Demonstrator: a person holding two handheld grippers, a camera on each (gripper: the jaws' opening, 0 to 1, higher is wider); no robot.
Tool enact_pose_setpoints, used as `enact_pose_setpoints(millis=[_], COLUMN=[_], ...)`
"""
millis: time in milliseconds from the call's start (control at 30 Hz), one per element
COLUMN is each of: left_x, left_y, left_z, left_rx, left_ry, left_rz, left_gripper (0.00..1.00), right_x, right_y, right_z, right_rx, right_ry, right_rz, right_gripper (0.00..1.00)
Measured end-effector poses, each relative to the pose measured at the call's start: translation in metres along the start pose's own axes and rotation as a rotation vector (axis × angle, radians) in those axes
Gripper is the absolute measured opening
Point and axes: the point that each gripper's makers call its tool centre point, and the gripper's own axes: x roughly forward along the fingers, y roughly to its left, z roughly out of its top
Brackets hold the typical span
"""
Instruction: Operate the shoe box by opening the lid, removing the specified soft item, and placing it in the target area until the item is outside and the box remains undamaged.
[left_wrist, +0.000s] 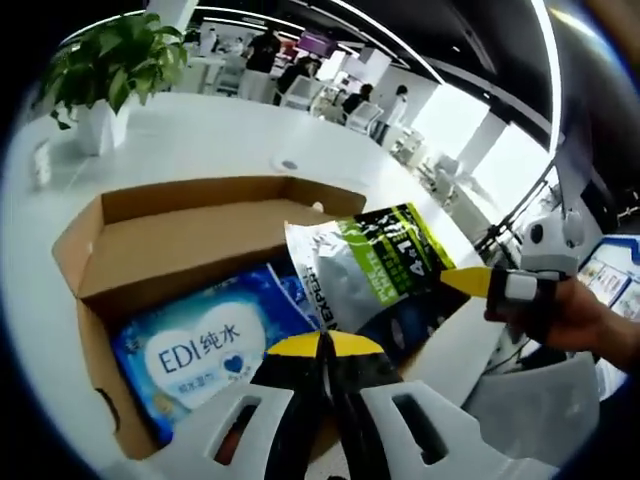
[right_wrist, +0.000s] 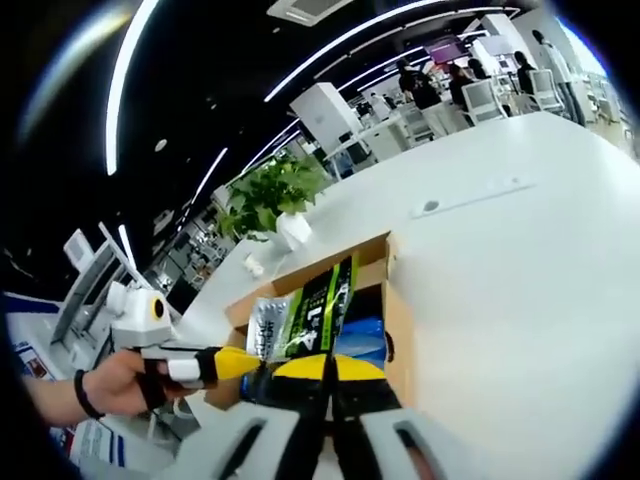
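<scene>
Two grippers: your right (left_wrist: 470, 281) pinches the pouch (left_wrist: 375, 265) by its edge; your left (left_wrist: 322, 343) is pressed together, empty.
Pouch: above the open box (left_wrist: 150, 235), over the wipes (left_wrist: 210, 350).
Advice: lift it clear of the walls before swinging tableward (right_wrist: 520, 260).

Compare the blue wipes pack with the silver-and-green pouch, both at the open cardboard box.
The blue soft wipes pack lies flat on the floor of the open brown cardboard box; the silver-and-green glossy pouch is tilted up over the box rim. The blue pack sits free, while the pouch's edge is pinched by the right gripper. The blue pack shows white lettering and a heart; the pouch carries green and black print. Both are soft plastic packets.
</scene>
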Motion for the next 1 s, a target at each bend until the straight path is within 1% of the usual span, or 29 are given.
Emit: enact_pose_setpoints(millis=[100,200,367,500,700,767,1000], left_x=[0.006,0.013,0.023,0.033,0.048,0.053,0.068], left_y=[-0.011,-0.021,-0.037,-0.049,-0.068,-0.074,-0.087], left_z=[0.004,0.007,0.012,0.012,0.018,0.02,0.024], left_rx=[0.012,0.032,0.05,0.068,0.067,0.079,0.089], left_ry=[0.0,0.006,0.008,0.018,0.017,0.023,0.038], left_rz=[-0.016,-0.031,-0.054,-0.073,-0.106,-0.115,-0.143], left_gripper=[0.0,0.0,0.0,0.0,0.0,0.0,0.0], right_x=[-0.006,-0.014,-0.027,-0.037,-0.05,-0.053,-0.062], right_y=[-0.006,-0.017,-0.033,-0.046,-0.066,-0.07,-0.09], right_z=[0.004,0.011,0.017,0.019,0.024,0.025,0.028], right_rx=[0.011,0.023,0.048,0.056,0.09,0.096,0.108], right_ry=[-0.014,-0.037,-0.063,-0.07,-0.096,-0.098,-0.109], right_rz=[-0.01,-0.027,-0.047,-0.067,-0.097,-0.104,-0.129], right_gripper=[0.0,0.0,0.0,0.0,0.0,0.0,0.0])
